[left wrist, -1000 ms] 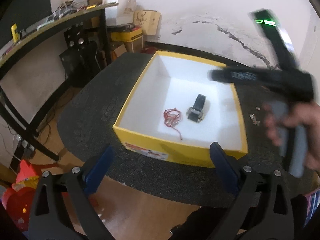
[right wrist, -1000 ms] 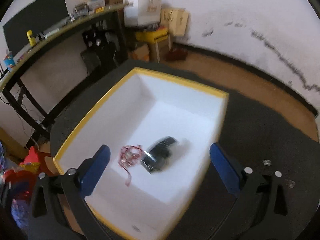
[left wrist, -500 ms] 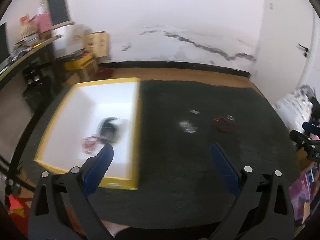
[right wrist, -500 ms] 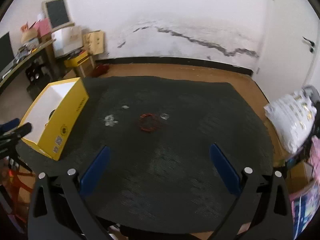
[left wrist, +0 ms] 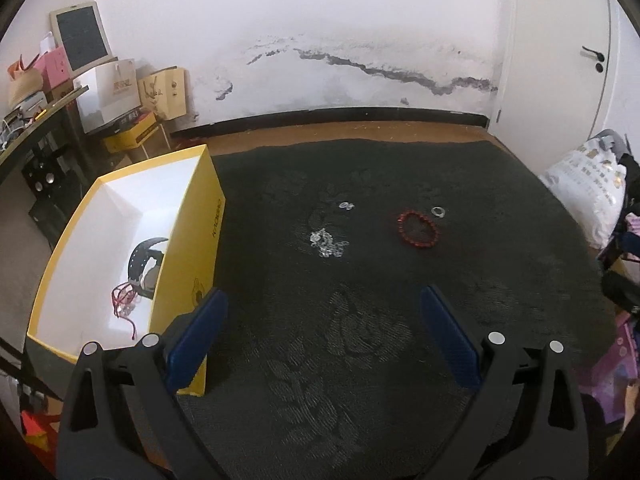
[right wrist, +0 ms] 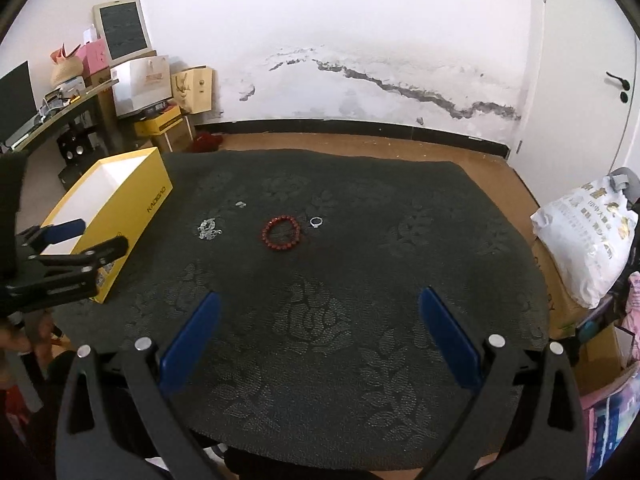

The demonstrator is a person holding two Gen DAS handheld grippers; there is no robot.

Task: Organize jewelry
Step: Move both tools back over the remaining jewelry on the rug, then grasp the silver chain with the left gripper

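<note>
Dark floral-woven mat (right wrist: 340, 320) carried everything; yellow cardboard box (left wrist: 200, 240), white inside, sat at its left edge holding a black watch (left wrist: 146, 258) and red cord (left wrist: 122, 298). Red bead bracelet (right wrist: 281, 233), a closed ring with no long axis, lay mid-mat, ahead of both tongs. Right gripper (right wrist: 318, 334) looked nearer, jaws wide, empty. Left gripper (left wrist: 324, 334) likewise. Beside the bracelet lay a silver chain (right wrist: 208, 229) and a ring (right wrist: 316, 221).

Yellow box (left wrist: 187, 240) with white inside, dark grey cloth (right wrist: 360, 280) with a flower pattern, red bead bracelet (right wrist: 281, 233), silver ring (right wrist: 316, 221), blue gripper fingers (right wrist: 188, 344), white wall (right wrist: 360, 40) with a dark crack
</note>
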